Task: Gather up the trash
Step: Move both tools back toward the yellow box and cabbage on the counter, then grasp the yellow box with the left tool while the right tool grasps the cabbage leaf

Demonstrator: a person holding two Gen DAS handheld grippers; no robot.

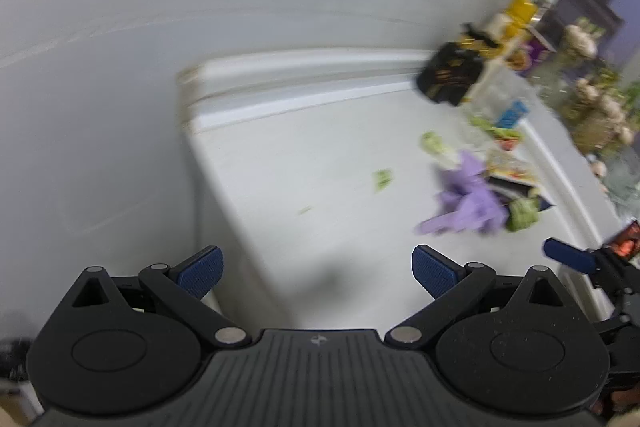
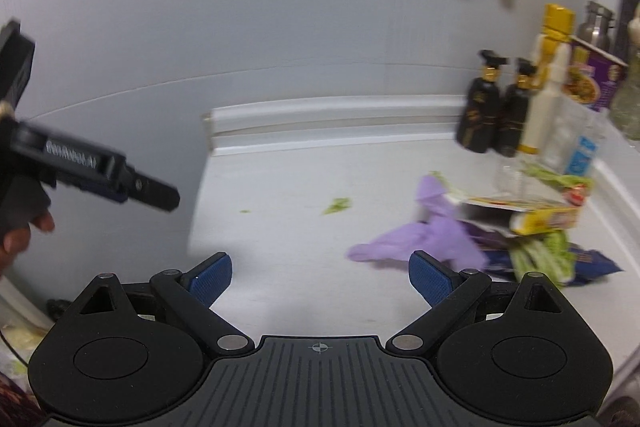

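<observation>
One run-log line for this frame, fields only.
left gripper: open, empty | right gripper: open, empty | purple glove: on counter, ungrasped | trash pile: uncollected

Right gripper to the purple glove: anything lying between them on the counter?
Nothing: the right wrist view shows only bare white counter between the open right gripper and the purple glove, which lies just beyond its right-hand finger.

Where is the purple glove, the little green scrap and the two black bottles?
purple glove (image 2: 424, 235), right wrist view, middle of its crumpled palm.
green scrap (image 2: 337, 205), right wrist view, centre of the leafy bit.
black bottles (image 2: 479, 115), right wrist view, body of the left bottle.
</observation>
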